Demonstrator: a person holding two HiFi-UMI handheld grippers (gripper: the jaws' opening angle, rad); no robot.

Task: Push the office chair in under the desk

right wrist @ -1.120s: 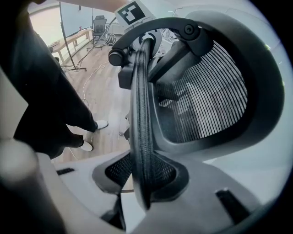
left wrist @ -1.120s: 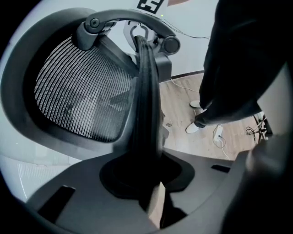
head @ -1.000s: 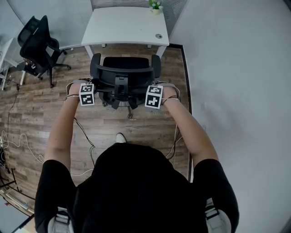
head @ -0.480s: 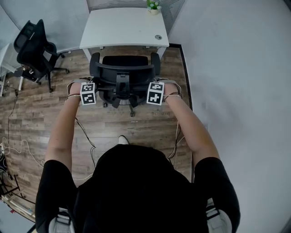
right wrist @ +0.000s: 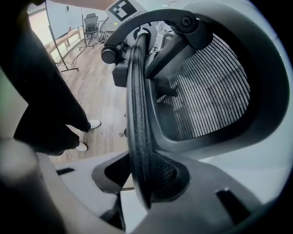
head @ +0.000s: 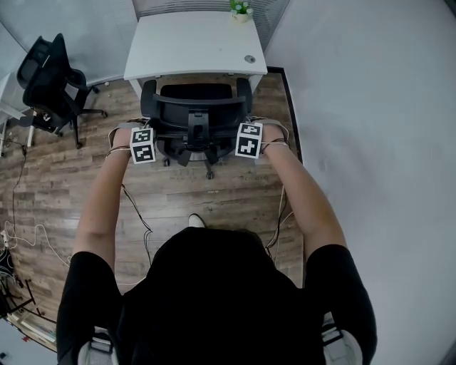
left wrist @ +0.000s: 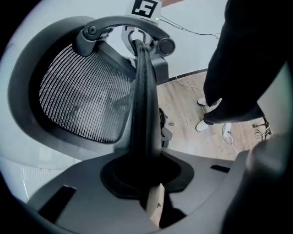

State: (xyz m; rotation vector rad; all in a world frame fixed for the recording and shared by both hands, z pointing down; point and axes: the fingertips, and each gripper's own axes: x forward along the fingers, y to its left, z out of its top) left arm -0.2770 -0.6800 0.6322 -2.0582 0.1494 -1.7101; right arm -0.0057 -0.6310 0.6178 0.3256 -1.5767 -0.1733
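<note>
At the front edge of the white desk (head: 192, 39) stands the black office chair (head: 196, 91). Its seat faces the desk, its armrests are just beside the tabletop, and its backrest (head: 196, 108) is turned toward us. We hold that backrest by its two side edges, arms stretched out. Our left gripper (head: 152, 132) takes the left edge: in the left gripper view the dark rim runs upright between the jaws, which are closing narrow on it. Our right gripper (head: 243, 128) has the right edge, and in the right gripper view its jaws clamp the mesh rim, set somewhat wider. A small potted plant (head: 242, 8) sits at the desk's far edge. A second black chair (head: 48, 78) stands well apart to the left on the wooden floor (head: 214, 192).
</note>
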